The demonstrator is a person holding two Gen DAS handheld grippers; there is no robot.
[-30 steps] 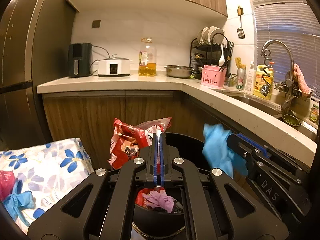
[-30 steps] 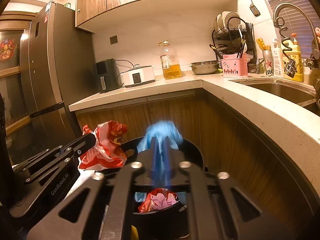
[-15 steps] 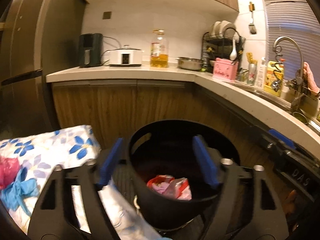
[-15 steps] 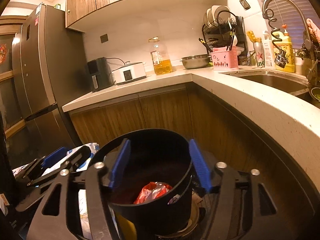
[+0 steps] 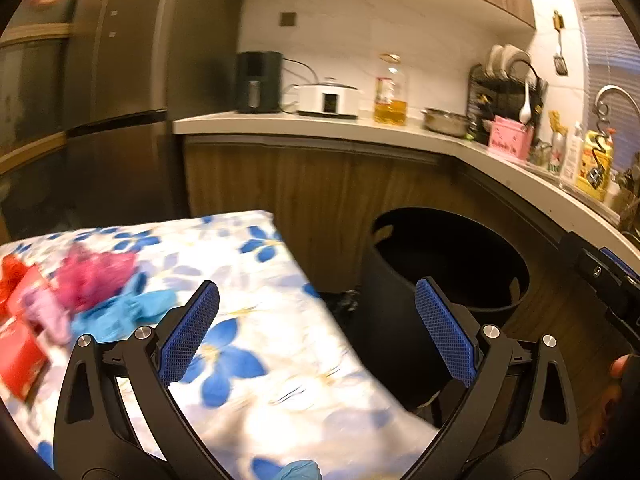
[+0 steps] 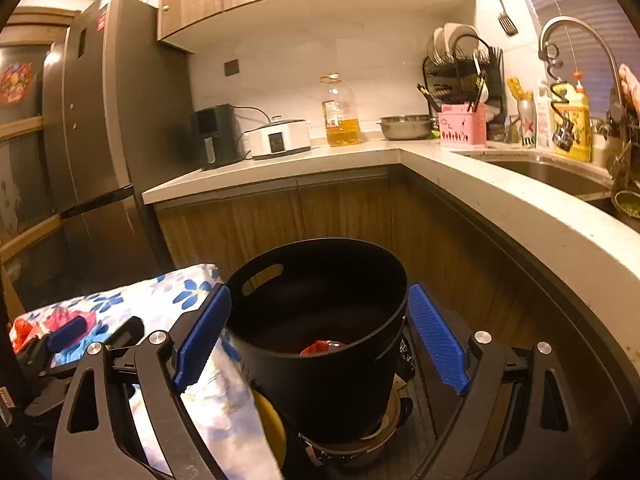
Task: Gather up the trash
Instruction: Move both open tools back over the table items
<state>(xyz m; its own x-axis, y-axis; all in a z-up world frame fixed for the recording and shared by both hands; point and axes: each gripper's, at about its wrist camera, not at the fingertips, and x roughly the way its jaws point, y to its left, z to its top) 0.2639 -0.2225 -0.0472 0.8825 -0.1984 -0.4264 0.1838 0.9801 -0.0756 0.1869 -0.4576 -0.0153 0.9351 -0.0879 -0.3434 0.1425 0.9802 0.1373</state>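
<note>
My left gripper is over the edge of a table with a flowered cloth. Its jaws are opening and nothing is between them. To its left on the cloth lie a blue glove, a crumpled pink piece and a red packet. The black bin stands to its right. My right gripper hangs just in front of the black bin, its jaws opening and gripping nothing. A red wrapper lies inside the bin. The left gripper shows at the left.
Wooden cabinets under an L-shaped counter close in behind and to the right of the bin. A dark fridge stands at the left. A sink is on the right, and something yellow lies under the bin.
A second ago the left gripper was shut on a red snack bag and the right on a blue glove above the bin. Both have opened and let go. The left has swung left toward the table.
</note>
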